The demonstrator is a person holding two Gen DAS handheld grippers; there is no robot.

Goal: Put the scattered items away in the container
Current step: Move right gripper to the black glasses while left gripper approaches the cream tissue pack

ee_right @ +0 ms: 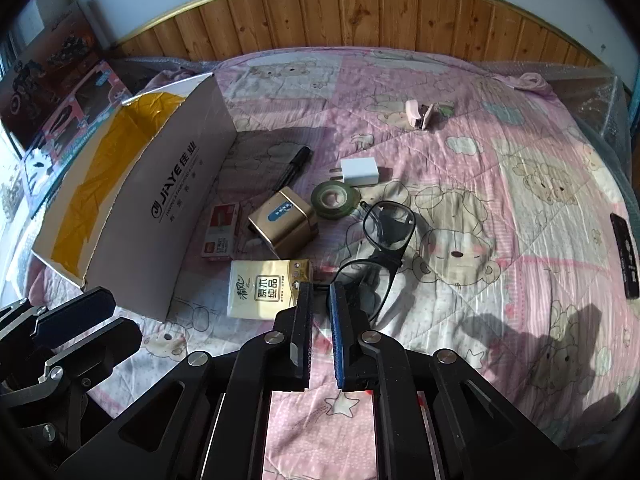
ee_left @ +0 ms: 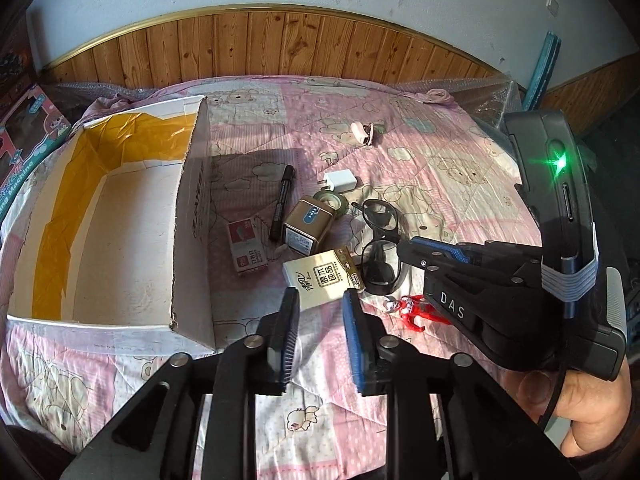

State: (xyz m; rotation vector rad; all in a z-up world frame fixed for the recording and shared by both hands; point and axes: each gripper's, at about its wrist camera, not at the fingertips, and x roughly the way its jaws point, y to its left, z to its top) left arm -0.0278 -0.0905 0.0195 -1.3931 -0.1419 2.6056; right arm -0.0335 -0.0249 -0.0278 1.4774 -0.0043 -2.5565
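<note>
An open white cardboard box (ee_left: 192,240) (ee_right: 160,200) with yellow tape inside lies at the left of the pink quilt. Scattered beside it are a tissue pack (ee_left: 320,276) (ee_right: 266,288), black glasses (ee_left: 380,240) (ee_right: 388,220), a gold tin (ee_left: 306,222), a green tape roll (ee_left: 332,200), a white charger (ee_left: 340,182), a black marker (ee_left: 282,206), a small red box (ee_left: 246,248) and a red toy figure (ee_left: 412,308). My left gripper (ee_left: 320,304) is open just short of the tissue pack. My right gripper (ee_right: 320,296) has a narrow gap, its tips at the glasses' near lens.
A pink clip (ee_right: 418,114) lies far back on the quilt. A black flat device (ee_right: 624,256) rests at the right edge. Toy cartons (ee_right: 68,120) stand left of the box. A wooden panelled wall runs behind the bed.
</note>
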